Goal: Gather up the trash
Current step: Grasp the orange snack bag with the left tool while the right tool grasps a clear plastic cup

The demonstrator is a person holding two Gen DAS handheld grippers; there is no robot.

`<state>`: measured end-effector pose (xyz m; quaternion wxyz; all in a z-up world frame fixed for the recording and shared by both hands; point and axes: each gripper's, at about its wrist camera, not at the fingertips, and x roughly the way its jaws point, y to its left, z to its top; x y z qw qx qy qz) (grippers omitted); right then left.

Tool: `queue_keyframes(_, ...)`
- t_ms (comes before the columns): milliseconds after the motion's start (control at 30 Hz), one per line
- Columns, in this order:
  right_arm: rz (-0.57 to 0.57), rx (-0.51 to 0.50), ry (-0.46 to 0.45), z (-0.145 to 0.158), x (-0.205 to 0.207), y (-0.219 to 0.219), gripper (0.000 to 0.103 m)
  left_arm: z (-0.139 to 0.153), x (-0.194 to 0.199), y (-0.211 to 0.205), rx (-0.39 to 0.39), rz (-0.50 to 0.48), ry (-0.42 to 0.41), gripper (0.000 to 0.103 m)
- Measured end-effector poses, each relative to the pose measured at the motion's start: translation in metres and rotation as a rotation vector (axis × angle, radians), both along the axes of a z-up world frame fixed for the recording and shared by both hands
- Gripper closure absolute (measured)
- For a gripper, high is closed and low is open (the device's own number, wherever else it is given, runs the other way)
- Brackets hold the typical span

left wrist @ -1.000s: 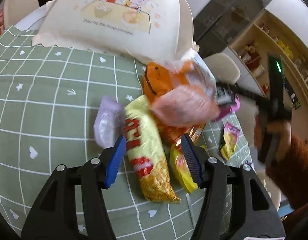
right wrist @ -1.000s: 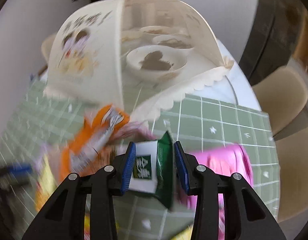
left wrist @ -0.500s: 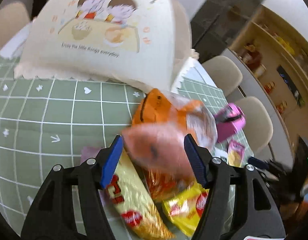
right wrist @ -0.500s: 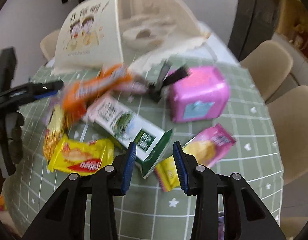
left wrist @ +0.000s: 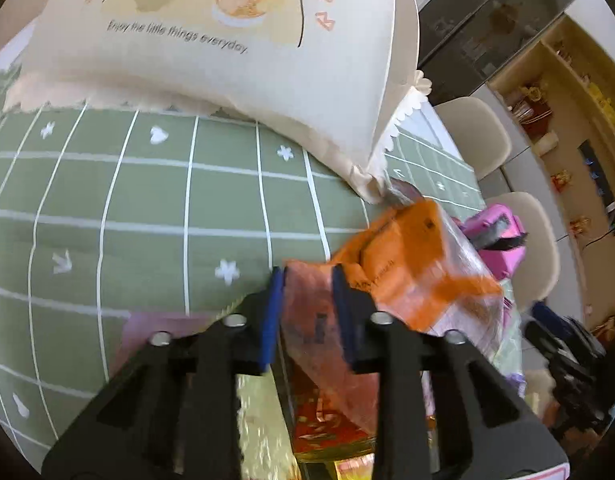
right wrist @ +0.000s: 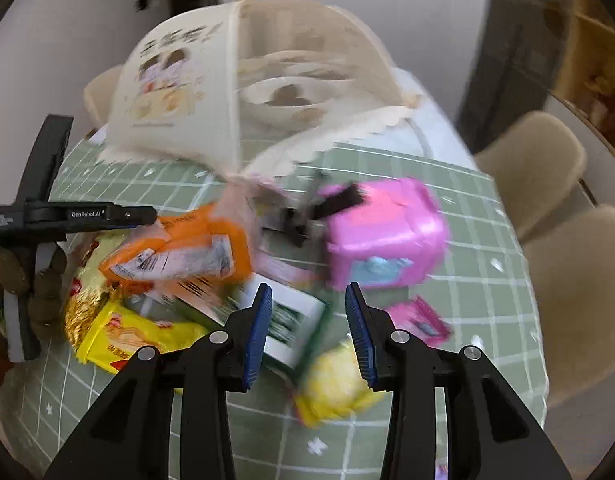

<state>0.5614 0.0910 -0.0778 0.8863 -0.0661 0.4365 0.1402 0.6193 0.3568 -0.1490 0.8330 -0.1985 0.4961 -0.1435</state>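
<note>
Our left tool [left wrist: 307,292] is squeezed shut on the orange packet [left wrist: 403,268], holding it low over the green tabletop [left wrist: 147,208]. Our right tool [right wrist: 308,320] hangs above the pile with its blue fingers [right wrist: 259,328] apart, over the green-and-white box [right wrist: 291,320] lying there.

Left wrist close, low over tablecloth [left wrist: 147,220]; right wrist higher, farther; both face food cover [right wrist: 227,80]
</note>
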Motion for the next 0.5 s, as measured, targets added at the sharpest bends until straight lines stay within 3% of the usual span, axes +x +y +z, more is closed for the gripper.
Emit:
queue_keyframes(100,0.088,-0.021,-0.006,0.003,0.014,0.015,0.066,0.007,-0.016,0.009,0.020,-0.005,-0.015,0.102)
queue_keyframes(233,0.104,0.008,-0.013,0.012,0.047,0.028,0.066,0.014,-0.043,0.018,0.040,-0.006,-0.017,0.102)
queue_keyframes(400,0.156,-0.079,-0.025,0.003,0.084,0.062,0.066,0.015,-0.064,0.019,0.036,-0.016,-0.019,0.101)
queue_keyframes(433,0.164,-0.096,-0.026,0.000,0.089,0.067,0.066,0.015,-0.066,0.020,0.034,-0.014,-0.023,0.100)
queue_keyframes(500,0.180,-0.138,-0.027,-0.010,0.103,0.080,0.066,0.017,-0.068,0.023,0.019,-0.009,-0.029,0.085)
